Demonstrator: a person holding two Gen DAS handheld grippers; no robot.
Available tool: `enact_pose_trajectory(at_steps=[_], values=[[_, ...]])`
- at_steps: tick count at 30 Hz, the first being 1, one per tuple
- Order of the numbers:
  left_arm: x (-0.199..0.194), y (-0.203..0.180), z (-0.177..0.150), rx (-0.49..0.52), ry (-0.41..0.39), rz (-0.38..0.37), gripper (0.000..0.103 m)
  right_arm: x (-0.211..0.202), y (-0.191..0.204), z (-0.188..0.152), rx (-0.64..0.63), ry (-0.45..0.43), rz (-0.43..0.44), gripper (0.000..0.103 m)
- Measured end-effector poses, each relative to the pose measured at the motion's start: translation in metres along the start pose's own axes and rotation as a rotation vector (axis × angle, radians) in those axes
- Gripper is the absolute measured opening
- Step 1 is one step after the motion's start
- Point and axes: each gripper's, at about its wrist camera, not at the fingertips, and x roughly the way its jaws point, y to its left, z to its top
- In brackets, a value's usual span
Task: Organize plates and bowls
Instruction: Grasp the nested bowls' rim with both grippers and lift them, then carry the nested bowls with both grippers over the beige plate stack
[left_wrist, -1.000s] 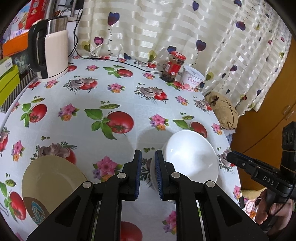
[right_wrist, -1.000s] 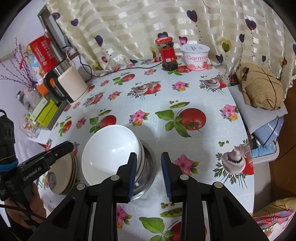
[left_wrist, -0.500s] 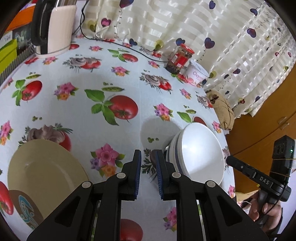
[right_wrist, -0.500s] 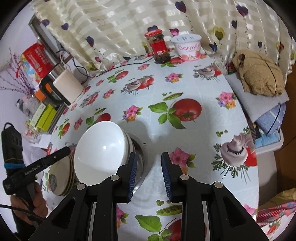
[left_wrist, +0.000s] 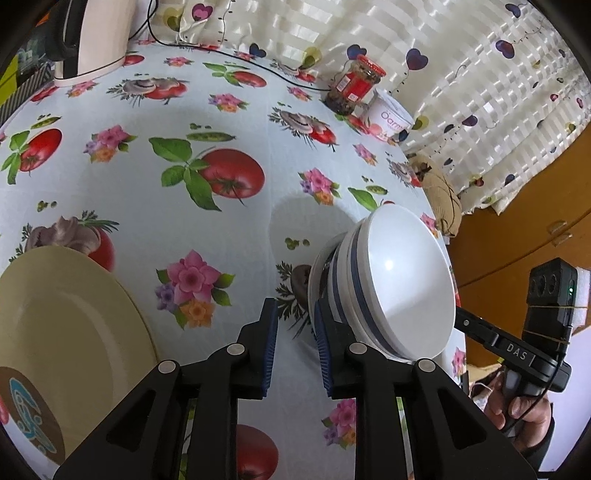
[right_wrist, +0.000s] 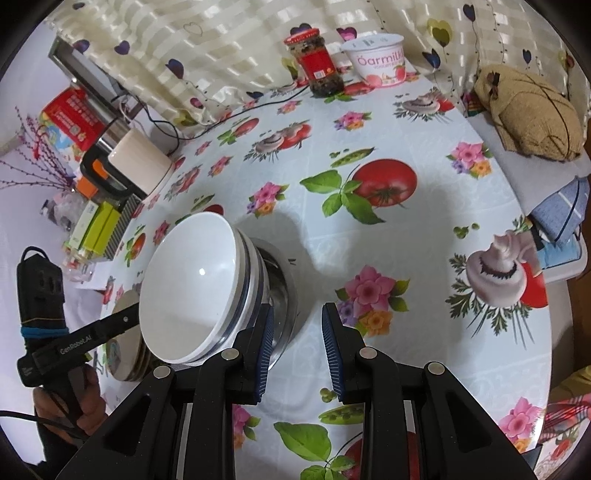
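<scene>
A stack of white bowls with blue bands (left_wrist: 384, 284) sits tilted in a steel bowl (right_wrist: 284, 295) on the tablecloth; the white bowls also show in the right wrist view (right_wrist: 195, 291). My left gripper (left_wrist: 293, 347) is open and empty, just left of the stack. My right gripper (right_wrist: 297, 347) is open and empty, its left finger against the steel bowl's rim. A cream plate (left_wrist: 62, 317) lies left of my left gripper; the plate stack shows in the right wrist view (right_wrist: 129, 350).
An electric kettle (right_wrist: 125, 166), a red-lidded jar (right_wrist: 319, 62) and a yogurt tub (right_wrist: 380, 61) stand at the table's back edge. A power cord (left_wrist: 236, 55) runs along the back. Folded cloths and a brown bag (right_wrist: 532, 114) lie right of the table.
Both grippers have moved closer to the bowl stack and lower. The stack now looks more tilted and larger in both views. Both grippers stay open.
</scene>
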Motion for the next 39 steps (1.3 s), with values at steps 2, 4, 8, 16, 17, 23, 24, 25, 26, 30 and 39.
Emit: enact_pose_trajectory(at_steps=[2,4,8,16,17,23,24,25,26,30,39], values=[[0.003,0.000,-0.001,0.000,0.014,-0.008,0.021,0.003,0.000,-0.001,-0.002,0.007,0.005,0.026],[0.005,0.000,-0.002,-0.001,0.022,-0.015,0.021,0.005,0.001,-0.002,-0.003,0.013,0.011,0.026],[0.009,-0.002,-0.002,0.001,0.035,-0.030,0.021,0.010,0.002,-0.002,-0.006,0.024,0.018,0.025],[0.016,-0.003,-0.003,0.007,0.055,-0.032,0.021,0.017,0.001,-0.003,-0.008,0.044,0.020,0.015],[0.016,-0.003,-0.003,0.006,0.056,-0.033,0.021,0.018,0.001,-0.003,-0.008,0.045,0.020,0.014],[0.019,-0.003,-0.003,0.010,0.056,-0.027,0.021,0.021,0.005,-0.003,-0.022,0.046,0.019,0.011],[0.019,-0.003,-0.003,0.009,0.057,-0.028,0.021,0.021,0.004,-0.003,-0.020,0.046,0.020,0.011],[0.019,-0.003,-0.004,0.009,0.057,-0.028,0.021,0.021,0.004,-0.003,-0.020,0.047,0.021,0.011],[0.019,-0.004,-0.004,0.010,0.057,-0.028,0.021,0.021,0.004,-0.003,-0.021,0.046,0.021,0.011],[0.024,-0.006,-0.003,0.017,0.070,-0.030,0.021,0.021,0.004,-0.003,-0.019,0.046,0.021,0.011],[0.027,-0.011,-0.004,0.032,0.062,-0.037,0.014,0.022,0.003,-0.003,-0.012,0.044,0.029,0.011]])
